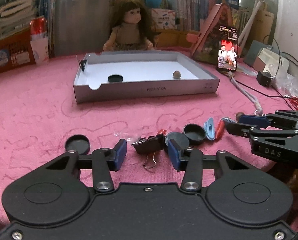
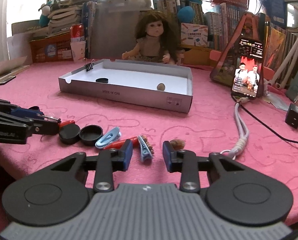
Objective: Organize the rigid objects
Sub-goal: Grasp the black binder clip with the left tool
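Here we work over a pink towel (image 1: 49, 108) that covers the table, and on it, well apart from our hands, sits the shallow grey box (image 1: 145, 91) that takes the small things; a black cap (image 1: 115, 78) and a brown nut (image 1: 176, 74) already lie inside, and a binder clip is pinched on its far left wall. Nearer us, a row of loose pieces waits on the towel. Our left gripper (image 1: 147, 154) stands partly open around a black binder clip (image 1: 149, 145), whose wire handles point back toward us; the blue pads flank the clip but we see a gap on each side, so nothing is held yet. Our right gripper (image 2: 147, 155) is likewise partly open, with a blue toothed hair clip (image 2: 146, 148) lying between its fingers, nearer the left one and apparently untouched (a small brown nut (image 2: 178, 143) sits just past the right fingertip). We judge the step in hand to be the pick. To do it well, we should centre each clip between the pads, press on the clip's broad flat sides instead of the springy wires, and lift straight up so the neighbouring caps (image 1: 194, 134) stay put.
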`<action>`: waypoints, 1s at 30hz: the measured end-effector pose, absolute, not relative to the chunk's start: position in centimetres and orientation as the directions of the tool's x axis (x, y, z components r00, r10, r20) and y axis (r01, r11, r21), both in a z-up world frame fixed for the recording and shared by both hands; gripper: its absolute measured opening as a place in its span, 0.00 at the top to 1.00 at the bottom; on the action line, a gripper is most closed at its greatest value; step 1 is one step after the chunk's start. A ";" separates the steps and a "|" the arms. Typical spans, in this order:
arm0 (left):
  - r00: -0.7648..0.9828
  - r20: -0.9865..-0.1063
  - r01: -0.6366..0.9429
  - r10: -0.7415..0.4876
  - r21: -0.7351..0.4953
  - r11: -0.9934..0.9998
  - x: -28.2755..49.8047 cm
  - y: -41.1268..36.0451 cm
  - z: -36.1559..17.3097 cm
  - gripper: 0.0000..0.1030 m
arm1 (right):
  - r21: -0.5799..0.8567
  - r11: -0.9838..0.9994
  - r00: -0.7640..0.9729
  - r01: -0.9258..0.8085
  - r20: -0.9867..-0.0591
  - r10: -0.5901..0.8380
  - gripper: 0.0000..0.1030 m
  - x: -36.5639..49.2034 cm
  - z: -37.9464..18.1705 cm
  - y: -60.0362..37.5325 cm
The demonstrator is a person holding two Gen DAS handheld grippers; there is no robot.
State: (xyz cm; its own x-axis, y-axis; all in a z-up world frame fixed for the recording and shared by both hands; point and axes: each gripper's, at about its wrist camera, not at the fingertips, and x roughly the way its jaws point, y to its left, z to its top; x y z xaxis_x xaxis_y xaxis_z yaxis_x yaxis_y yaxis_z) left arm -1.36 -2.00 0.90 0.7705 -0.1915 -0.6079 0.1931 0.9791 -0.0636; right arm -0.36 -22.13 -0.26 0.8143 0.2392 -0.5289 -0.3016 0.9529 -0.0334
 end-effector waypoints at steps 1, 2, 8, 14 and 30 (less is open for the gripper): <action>0.772 -0.605 0.194 -0.195 -0.069 0.979 -1.2 -1.9 0.9 0.58 | -0.032 0.952 0.813 -0.305 -0.529 0.242 0.64 -0.3 -0.3 -22.1; 0.771 -0.606 0.193 -0.195 -0.069 0.979 -1.0 -1.8 0.8 0.57 | -0.031 0.951 0.812 -0.308 -0.530 0.246 0.64 -0.3 -0.3 -22.0; 0.752 -0.618 0.171 -0.229 -0.152 0.973 0.1 -0.6 0.7 0.63 | -0.029 0.949 0.810 -0.314 -0.530 0.252 0.64 0.2 -0.6 -21.8; 0.787 -0.598 0.155 -0.153 -0.048 0.987 -0.8 -1.1 1.6 0.70 | -0.061 0.956 0.819 -0.287 -0.534 0.212 0.71 0.3 -0.7 -22.0; 0.784 -0.608 0.144 -0.128 -0.022 0.989 -1.6 -0.9 1.2 0.63 | -0.004 0.934 0.786 -0.358 -0.542 0.299 0.70 -0.3 -0.3 -22.0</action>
State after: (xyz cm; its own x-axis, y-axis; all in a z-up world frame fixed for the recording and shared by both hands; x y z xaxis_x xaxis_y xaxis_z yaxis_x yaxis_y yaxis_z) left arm -1.62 -0.89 1.16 0.7838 -0.1276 -0.6077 0.1440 0.9893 -0.0221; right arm -0.33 -21.99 -0.31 0.7858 0.2985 -0.5416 -0.3576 0.9339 -0.0041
